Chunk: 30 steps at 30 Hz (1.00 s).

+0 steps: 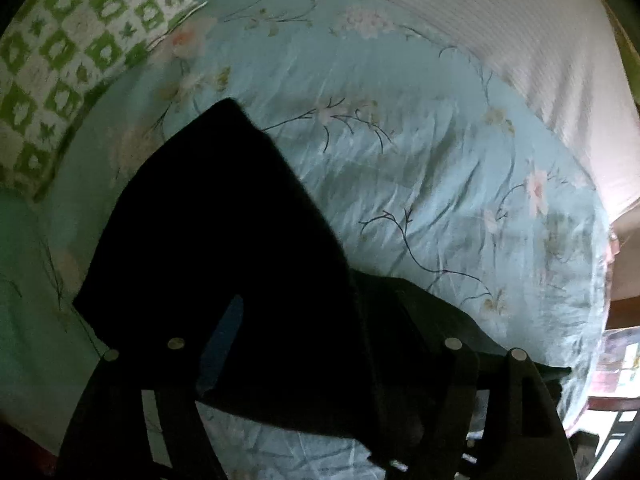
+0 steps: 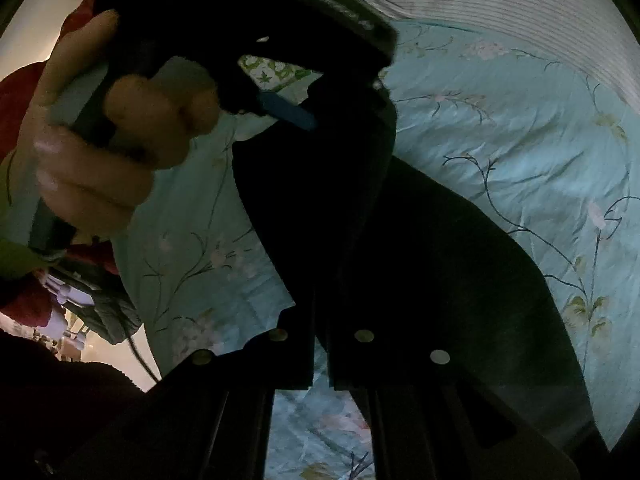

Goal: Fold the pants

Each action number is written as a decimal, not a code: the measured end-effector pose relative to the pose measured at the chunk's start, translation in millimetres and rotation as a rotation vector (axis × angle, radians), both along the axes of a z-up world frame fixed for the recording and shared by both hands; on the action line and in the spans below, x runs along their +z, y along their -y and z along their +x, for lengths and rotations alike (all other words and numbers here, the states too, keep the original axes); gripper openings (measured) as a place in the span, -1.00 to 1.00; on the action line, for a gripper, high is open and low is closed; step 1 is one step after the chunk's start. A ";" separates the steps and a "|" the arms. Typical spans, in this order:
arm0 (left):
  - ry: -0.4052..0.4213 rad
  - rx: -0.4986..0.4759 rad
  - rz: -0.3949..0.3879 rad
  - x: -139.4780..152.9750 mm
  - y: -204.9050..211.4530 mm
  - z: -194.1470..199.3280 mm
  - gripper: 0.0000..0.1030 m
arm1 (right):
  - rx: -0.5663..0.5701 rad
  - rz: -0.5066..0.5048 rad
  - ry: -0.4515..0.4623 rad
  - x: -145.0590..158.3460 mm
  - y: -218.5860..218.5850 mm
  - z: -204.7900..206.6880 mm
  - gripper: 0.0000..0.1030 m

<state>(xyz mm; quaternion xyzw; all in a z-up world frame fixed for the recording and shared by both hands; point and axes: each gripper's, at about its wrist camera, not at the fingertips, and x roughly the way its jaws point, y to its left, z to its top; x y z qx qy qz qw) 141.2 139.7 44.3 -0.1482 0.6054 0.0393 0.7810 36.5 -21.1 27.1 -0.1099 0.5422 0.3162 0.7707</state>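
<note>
Black pants lie partly lifted on a light-blue floral bedsheet. In the left wrist view my left gripper stands open, its fingers wide apart with the dark cloth lying between them; one blue pad is bare. The right wrist view shows the pants running up from my right gripper, whose fingers are close together and shut on the cloth's edge. A hand holds the left gripper above the pants, its blue pad clear of the fabric.
A green-and-white patterned pillow lies at the far left of the bed. A white striped blanket covers the far side. The bed's edge drops off at the right, near a wooden piece. Red fabric is at the left.
</note>
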 end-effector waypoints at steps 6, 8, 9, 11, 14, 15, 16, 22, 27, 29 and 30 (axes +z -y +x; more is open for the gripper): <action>-0.069 -0.015 0.047 -21.1 0.0 6.7 -0.90 | 0.003 0.010 0.009 4.3 0.6 -1.7 -0.90; -0.031 -0.005 0.021 -14.6 -8.2 -3.4 -0.93 | 0.006 0.009 0.021 7.7 0.4 -2.6 -0.90; -0.012 0.001 0.009 -10.5 -13.0 -8.8 -0.93 | 0.009 0.011 0.024 9.3 0.2 -2.7 -0.90; 0.046 0.025 -0.031 0.7 -27.0 -27.4 -0.94 | 0.027 0.011 0.034 14.3 -1.8 -3.9 -0.90; 0.118 0.052 -0.092 7.3 -46.5 -59.7 -0.94 | 0.085 -0.021 0.046 16.1 -9.8 -9.3 -0.90; 0.130 0.055 -0.100 7.1 -49.5 -65.6 -0.94 | 0.104 -0.038 0.045 14.1 -12.7 -11.7 -0.90; 0.145 0.061 -0.114 5.2 -54.1 -74.8 -0.94 | 0.116 -0.048 0.042 12.1 -14.1 -12.8 -0.90; 0.121 0.148 -0.208 -30.1 -80.6 -104.3 -0.94 | 0.127 -0.093 -0.015 -8.8 -18.0 -11.3 -0.90; 0.093 0.180 -0.228 -52.6 -97.0 -116.8 -0.91 | 0.081 -0.087 -0.095 -23.9 -18.2 0.2 -0.84; 0.070 0.185 -0.217 -58.6 -99.3 -120.2 -0.86 | 0.043 -0.077 -0.124 -28.8 -17.0 2.3 -0.82; 0.064 0.189 -0.210 -60.6 -101.9 -122.8 -0.84 | 0.028 -0.066 -0.146 -31.2 -16.2 3.3 -0.80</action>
